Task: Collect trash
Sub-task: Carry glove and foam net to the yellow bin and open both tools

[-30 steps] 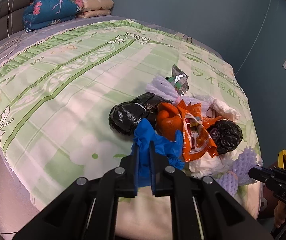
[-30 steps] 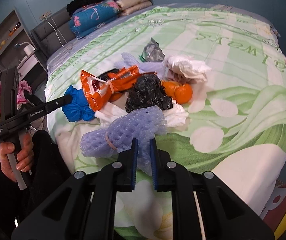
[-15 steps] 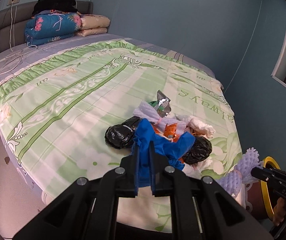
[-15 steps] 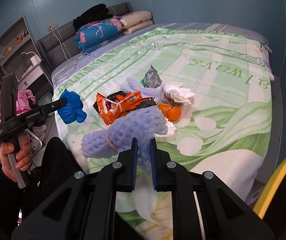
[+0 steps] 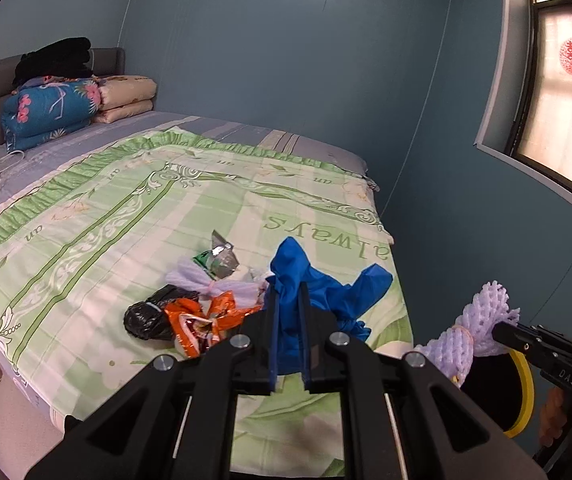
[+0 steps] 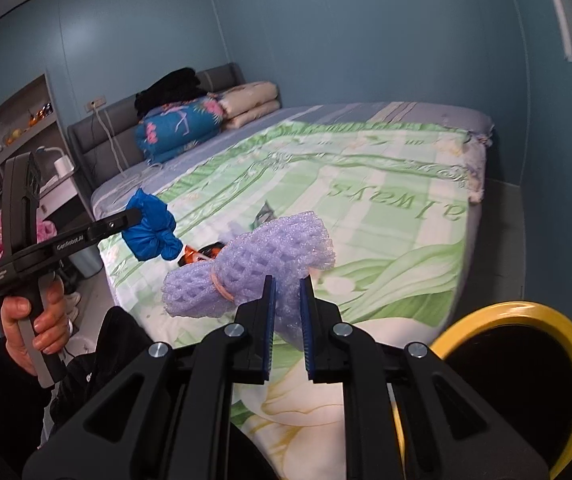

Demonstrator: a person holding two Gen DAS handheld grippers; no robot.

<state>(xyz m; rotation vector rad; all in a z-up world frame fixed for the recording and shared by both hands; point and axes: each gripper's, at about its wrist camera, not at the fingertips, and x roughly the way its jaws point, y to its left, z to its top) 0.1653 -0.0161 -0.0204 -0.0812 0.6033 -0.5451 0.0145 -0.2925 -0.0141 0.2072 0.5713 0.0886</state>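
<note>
Still lying on the bed [image 5: 85, 240], from the left: black bag [image 5: 145, 318], crumpled and soft; orange wrapper [image 5: 197, 322], thin crinkly film, probably slippery, best pinched at a folded edge; behind these a silver-green foil packet [image 5: 217, 258], stiff at its corners.

Further right, left claw [image 5: 288, 336] closed on a blue plastic bag [image 5: 326, 292], held up above the bed edge. Very light and limp, hanging in loose lobes; safest to take at the bunched middle, since one thin layer could slide out.

At far right, right claw [image 6: 288, 320] clamped on a purple foam net [image 6: 253, 264], held clear of the bed beside a yellow-rimmed bin [image 6: 526, 312]. Light, springy, easily squeezed; good to hold near the rubber band around its middle. Not fragile.
</note>
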